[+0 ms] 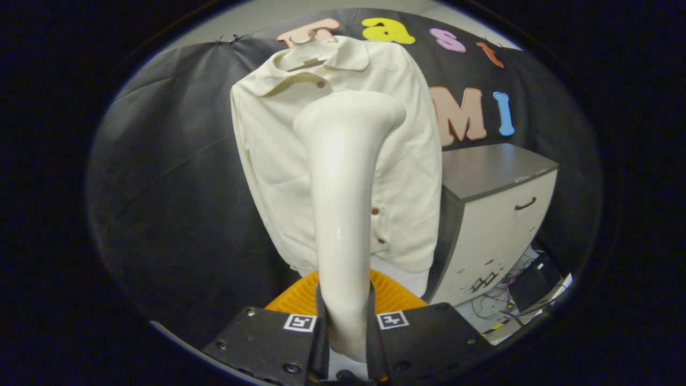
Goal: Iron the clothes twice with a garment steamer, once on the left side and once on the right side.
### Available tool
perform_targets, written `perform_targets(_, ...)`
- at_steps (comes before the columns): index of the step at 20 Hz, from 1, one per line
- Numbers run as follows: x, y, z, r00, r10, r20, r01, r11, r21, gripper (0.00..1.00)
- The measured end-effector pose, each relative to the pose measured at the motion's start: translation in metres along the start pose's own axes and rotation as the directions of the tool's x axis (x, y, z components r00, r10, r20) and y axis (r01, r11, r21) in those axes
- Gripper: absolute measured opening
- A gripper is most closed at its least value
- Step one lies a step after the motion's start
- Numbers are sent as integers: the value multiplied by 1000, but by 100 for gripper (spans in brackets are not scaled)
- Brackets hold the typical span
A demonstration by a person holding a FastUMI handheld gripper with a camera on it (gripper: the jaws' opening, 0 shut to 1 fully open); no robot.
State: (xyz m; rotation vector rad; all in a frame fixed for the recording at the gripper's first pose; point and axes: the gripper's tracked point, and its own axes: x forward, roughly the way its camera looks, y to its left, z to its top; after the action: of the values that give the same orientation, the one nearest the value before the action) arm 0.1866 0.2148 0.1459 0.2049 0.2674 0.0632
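My gripper (345, 327) is clenched on the smooth cream plastic steamer handle (343, 214); it looks rigid but slippery, so I grasp low. The cream buttoned shirt (268, 161) beyond hangs soft.

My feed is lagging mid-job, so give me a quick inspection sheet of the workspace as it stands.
Surface: grey cabinet top, bare.
Job's things: garment steamer upright, its head in front of the cream shirt, which hangs on a hanger; contact cannot be told.
Clutter: orange ribbed object just beyond the fingers.
Grippers: hand-held gripper shut on the steamer's handle.
Cables: tangled wires on the floor beside the cabinet.
Surroundings: black cloth wall behind the shirt.
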Motion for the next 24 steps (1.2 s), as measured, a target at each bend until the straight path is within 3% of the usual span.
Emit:
perform_targets(6, 13, -15, 53, 997, 4, 72, -4, 1000, 10, 27)
perform_targets(17, 71, -27, 114, 995, 64, 78, -64, 998, -13, 27)
perform_targets(24, 106, -35, 101, 995, 94, 28, -94, 995, -17, 27)
